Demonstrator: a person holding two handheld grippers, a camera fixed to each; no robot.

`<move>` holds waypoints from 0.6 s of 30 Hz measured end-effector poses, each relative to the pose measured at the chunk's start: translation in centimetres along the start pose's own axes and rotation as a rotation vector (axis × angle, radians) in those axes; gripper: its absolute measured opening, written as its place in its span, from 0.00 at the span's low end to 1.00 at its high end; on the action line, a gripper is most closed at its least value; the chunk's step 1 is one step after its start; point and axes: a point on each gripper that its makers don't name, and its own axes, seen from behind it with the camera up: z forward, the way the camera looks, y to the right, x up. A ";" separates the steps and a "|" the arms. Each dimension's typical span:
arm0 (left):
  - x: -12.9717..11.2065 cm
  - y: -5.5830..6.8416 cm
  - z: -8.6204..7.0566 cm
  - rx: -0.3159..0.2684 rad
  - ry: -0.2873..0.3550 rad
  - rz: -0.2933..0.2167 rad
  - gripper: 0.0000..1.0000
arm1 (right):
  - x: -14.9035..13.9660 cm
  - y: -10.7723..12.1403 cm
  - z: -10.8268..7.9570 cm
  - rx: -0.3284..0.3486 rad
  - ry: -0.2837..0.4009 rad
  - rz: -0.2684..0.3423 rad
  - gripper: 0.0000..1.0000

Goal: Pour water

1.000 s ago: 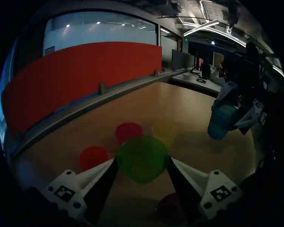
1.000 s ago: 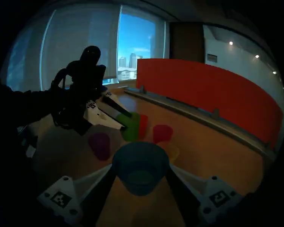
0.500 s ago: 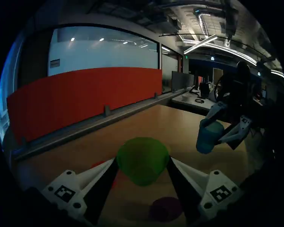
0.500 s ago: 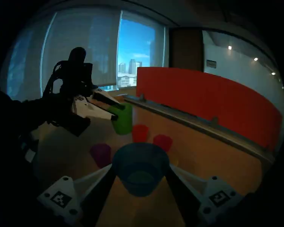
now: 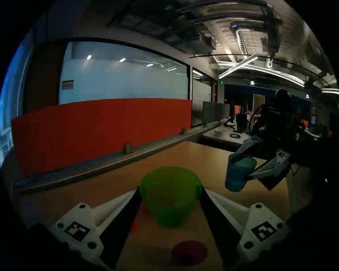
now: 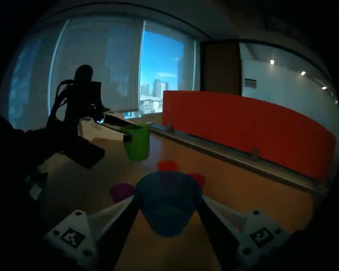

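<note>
Left gripper (image 5: pixel 169 193) clamped on green cup (image 5: pixel 170 203), both fingers against its sides. Right gripper (image 6: pixel 168 201) likewise gripping blue cup (image 6: pixel 168 212). Both cups carried higher than a second ago — counter (image 5: pixel 205 158) and purple cup (image 5: pixel 189 252) sunk toward 6 o'clock in left gripper view. In right gripper view green cup upright at 10 o'clock, now clear of red cup (image 6: pixel 167 165) it overlapped before. Blue cup at 3 o'clock in left gripper view — upright, apart from green.
</note>
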 end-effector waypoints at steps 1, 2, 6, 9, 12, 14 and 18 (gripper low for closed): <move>0.3 0.2 -0.2 -0.002 0.012 0.002 0.88 | 0.2 0.0 0.0 -0.001 0.006 -0.001 0.90; 0.6 0.3 -0.4 -0.003 0.023 0.005 0.88 | 0.4 -0.1 -0.1 -0.001 0.012 -0.001 0.90; 1.9 1.1 -1.1 -0.008 0.067 0.008 0.88 | 1.3 -0.2 -0.2 -0.001 0.031 -0.002 0.90; 3.0 1.9 -1.7 -0.020 0.101 0.011 0.88 | 1.8 -0.3 -0.2 0.000 0.045 -0.005 0.90; 3.8 2.6 -2.2 -0.033 0.129 0.015 0.88 | 2.3 -0.4 -0.1 0.001 0.058 -0.005 0.89; 4.1 2.9 -2.3 -0.038 0.137 0.016 0.89 | 2.5 -0.4 -0.1 0.002 0.063 -0.002 0.90; 4.5 3.0 -2.6 -0.034 0.145 0.017 0.88 | 2.8 -0.4 -0.1 0.003 0.070 -0.003 0.90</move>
